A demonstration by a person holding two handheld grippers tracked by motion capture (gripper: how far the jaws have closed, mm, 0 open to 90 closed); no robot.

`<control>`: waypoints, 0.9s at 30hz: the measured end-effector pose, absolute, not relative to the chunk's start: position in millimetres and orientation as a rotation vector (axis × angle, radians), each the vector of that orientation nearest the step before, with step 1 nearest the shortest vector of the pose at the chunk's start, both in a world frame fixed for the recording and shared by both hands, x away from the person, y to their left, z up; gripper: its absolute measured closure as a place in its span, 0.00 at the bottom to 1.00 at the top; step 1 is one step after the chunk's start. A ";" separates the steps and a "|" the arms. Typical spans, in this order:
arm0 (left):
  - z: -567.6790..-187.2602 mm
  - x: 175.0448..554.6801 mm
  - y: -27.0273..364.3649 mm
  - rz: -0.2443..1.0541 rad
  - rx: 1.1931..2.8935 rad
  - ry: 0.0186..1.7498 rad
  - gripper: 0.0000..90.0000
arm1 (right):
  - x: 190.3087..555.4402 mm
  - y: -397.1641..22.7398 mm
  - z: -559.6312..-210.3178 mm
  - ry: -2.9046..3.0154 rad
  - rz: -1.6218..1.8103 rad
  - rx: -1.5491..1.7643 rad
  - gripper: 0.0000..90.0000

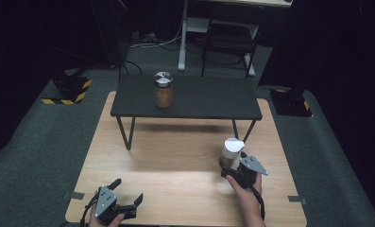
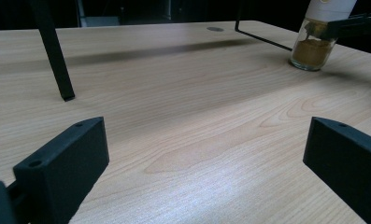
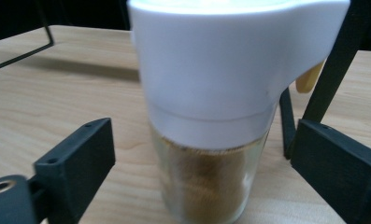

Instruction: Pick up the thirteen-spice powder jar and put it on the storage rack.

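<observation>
The white-capped spice jar (image 3: pixel 206 116) stands upright squarely between the right gripper's (image 1: pixel 233 163) part-open jaws, neither pad touching its glass, while the left gripper (image 1: pixel 127 190) rests wide open and empty well off to the side.

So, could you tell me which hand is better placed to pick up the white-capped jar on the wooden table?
The right. The right gripper already has the white-capped jar between its open jaws, not yet pressing it. The left gripper rests open at the table's near left edge, far from the jar.
</observation>
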State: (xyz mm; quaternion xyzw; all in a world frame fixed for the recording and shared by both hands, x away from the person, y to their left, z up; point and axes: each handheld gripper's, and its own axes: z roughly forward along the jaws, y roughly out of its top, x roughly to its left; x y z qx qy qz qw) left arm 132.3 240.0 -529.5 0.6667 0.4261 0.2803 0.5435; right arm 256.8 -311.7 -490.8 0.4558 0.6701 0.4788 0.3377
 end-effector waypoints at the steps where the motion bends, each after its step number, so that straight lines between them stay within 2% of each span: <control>1: -529.5 132.3 240.0 0.665 1.582 1.012 0.01 | 256.8 -311.7 -490.8 1.746 1.248 1.188 0.10; 4: -529.5 133.5 240.3 0.650 1.592 1.023 0.01 | 261.3 -307.0 -495.3 1.715 1.256 1.199 0.18; 9: -533.3 133.6 242.4 0.638 1.598 1.009 0.01 | 263.0 -302.1 -496.9 1.689 1.258 1.200 0.23; 12: -531.0 132.7 238.8 0.658 1.606 1.018 0.01 | 263.5 -301.6 -498.3 1.665 1.286 1.205 0.31; 27: -531.6 130.0 241.5 0.691 1.573 1.005 0.01 | 262.0 -297.0 -489.0 1.681 1.240 1.199 0.34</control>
